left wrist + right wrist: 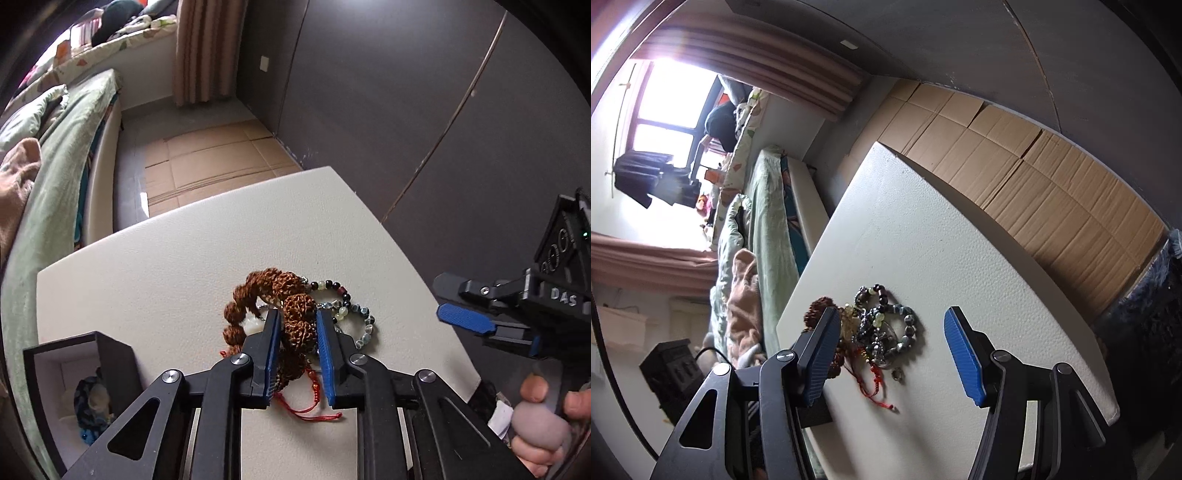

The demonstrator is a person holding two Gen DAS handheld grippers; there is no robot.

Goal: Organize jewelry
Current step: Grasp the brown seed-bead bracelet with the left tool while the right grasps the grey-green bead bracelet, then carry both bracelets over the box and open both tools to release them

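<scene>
A pile of bracelets lies on the white table. My left gripper is shut on the brown rough-bead bracelet, whose red cord trails toward me. Under and beside it lie a dark-and-pale bead bracelet and a grey-blue stone bracelet. My right gripper is open and empty, held above the table in front of the pile; it also shows in the left wrist view, to the right of the pile.
An open black box with a white lining holds blue beaded jewelry at the table's left front corner. A bed stands left of the table. Cardboard covers the floor beyond. A dark wall runs on the right.
</scene>
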